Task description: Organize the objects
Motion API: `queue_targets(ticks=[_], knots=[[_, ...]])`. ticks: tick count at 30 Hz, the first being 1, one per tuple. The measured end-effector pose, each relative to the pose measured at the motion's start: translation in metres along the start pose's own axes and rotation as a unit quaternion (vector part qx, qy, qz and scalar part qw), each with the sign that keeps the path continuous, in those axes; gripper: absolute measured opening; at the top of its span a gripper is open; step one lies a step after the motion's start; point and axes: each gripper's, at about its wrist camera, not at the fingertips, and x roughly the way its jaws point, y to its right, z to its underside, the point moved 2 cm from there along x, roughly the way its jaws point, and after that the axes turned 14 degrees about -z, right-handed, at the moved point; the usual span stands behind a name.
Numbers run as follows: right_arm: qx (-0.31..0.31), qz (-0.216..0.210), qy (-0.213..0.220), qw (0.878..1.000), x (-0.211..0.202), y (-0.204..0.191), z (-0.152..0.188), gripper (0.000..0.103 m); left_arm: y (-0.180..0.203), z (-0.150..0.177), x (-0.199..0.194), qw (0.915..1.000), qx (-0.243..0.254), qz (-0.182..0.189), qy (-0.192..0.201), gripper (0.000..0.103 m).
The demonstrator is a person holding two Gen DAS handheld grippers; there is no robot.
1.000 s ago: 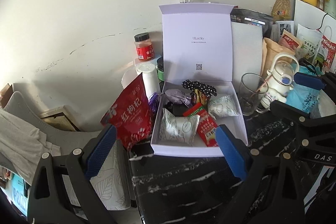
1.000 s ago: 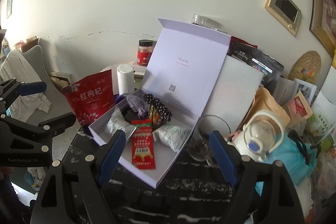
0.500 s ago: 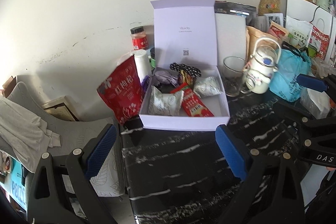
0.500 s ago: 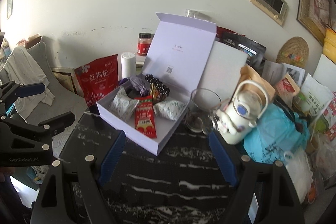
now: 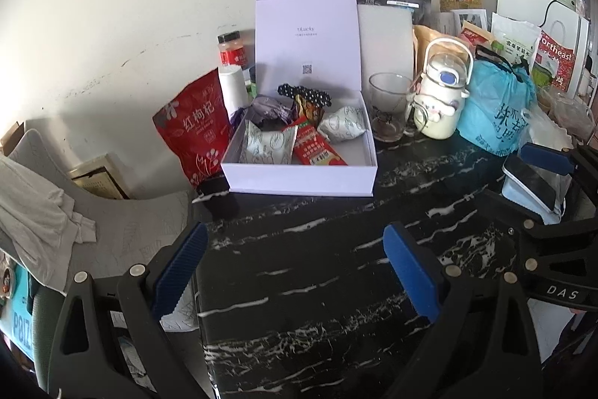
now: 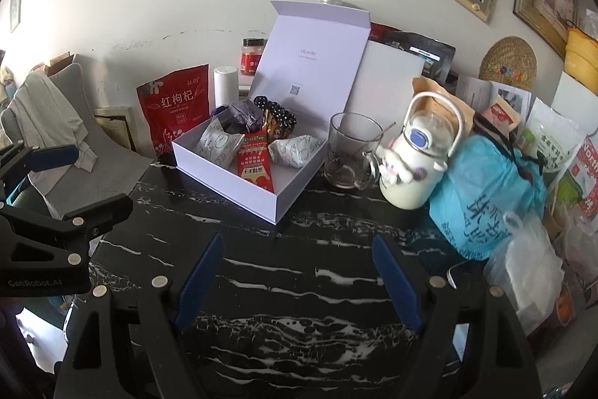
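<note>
An open lilac box [image 5: 299, 178] [image 6: 231, 189] stands on the black marble table [image 5: 317, 268] [image 6: 299, 287], its lid upright. Inside lie two white patterned packets [image 5: 267, 146], a red sachet [image 5: 317, 150] [image 6: 256, 167], a purple wrapper [image 5: 267, 107] and a black dotted item [image 5: 304, 94]. My left gripper [image 5: 295, 272] is open and empty, well in front of the box. My right gripper [image 6: 297, 281] is open and empty, also short of the box.
A red pouch [image 5: 194, 133], white cylinder [image 5: 233, 86] and red jar [image 5: 231, 49] stand left of the box. A glass mug [image 5: 388, 107], white kettle-shaped bottle [image 5: 443, 100], blue bag [image 5: 497, 114] and several packages crowd the right. A chair with cloth [image 5: 41, 208] stands left.
Both grippers have pulled back from the box, which now looks smaller and farther. More bare table shows in front. Both stay open and empty.
</note>
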Motion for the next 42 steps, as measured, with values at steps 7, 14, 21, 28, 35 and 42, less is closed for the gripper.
queue_targets(ticks=[7,14,21,28,35,42], knots=[[0.006,-0.012,0.004,1.000,0.000,-0.001,0.015,0.082,-0.001,0.015,-0.005,1.0000,-0.005,0.006,-0.001,0.095],[0.005,-0.009,0.010,1.000,-0.002,-0.003,0.017,0.082,-0.004,0.018,-0.005,1.0000,-0.005,0.004,-0.002,0.095],[-0.001,-0.010,0.009,1.000,-0.001,-0.005,0.017,0.082,-0.006,0.015,-0.004,1.0000,-0.005,0.008,0.000,0.095],[-0.001,-0.011,0.007,1.000,0.000,-0.004,0.017,0.082,-0.005,0.014,-0.003,0.9999,-0.004,0.011,-0.004,0.095],[-0.007,-0.012,0.006,1.000,0.002,-0.004,0.016,0.082,-0.006,0.012,0.000,1.0000,-0.004,0.006,-0.006,0.095],[-0.009,-0.010,0.007,1.000,0.000,-0.005,0.015,0.082,-0.005,0.011,0.003,0.9999,-0.002,0.009,-0.010,0.095]])
